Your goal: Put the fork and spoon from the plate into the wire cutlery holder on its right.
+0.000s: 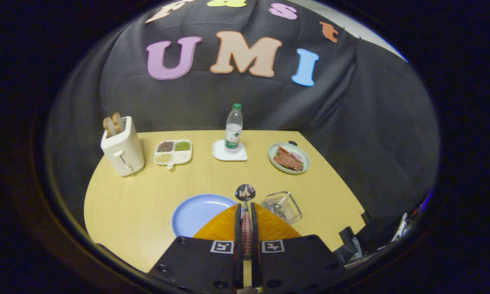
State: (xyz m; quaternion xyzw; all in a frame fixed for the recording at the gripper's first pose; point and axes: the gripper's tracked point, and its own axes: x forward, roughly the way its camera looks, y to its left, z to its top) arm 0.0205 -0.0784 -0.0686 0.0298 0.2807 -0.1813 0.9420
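Note:
My gripper (246,208) is shut on a spoon (245,192), both fingers pressing its patterned handle. The shiny bowl of the spoon sticks out just ahead of the fingertips, lifted above the table. Below and left of the fingers lies a blue plate (196,212), its right part hidden behind the gripper. The wire cutlery holder (282,206) stands on the table just right of the fingers, low and rectangular. I see no fork; the plate's visible part is bare.
A yellow table (130,204) carries a white toaster (122,151) with toast at the far left, a divided snack tray (173,152), a water bottle (233,128) on a white coaster, and a green plate of food (289,158) at the far right.

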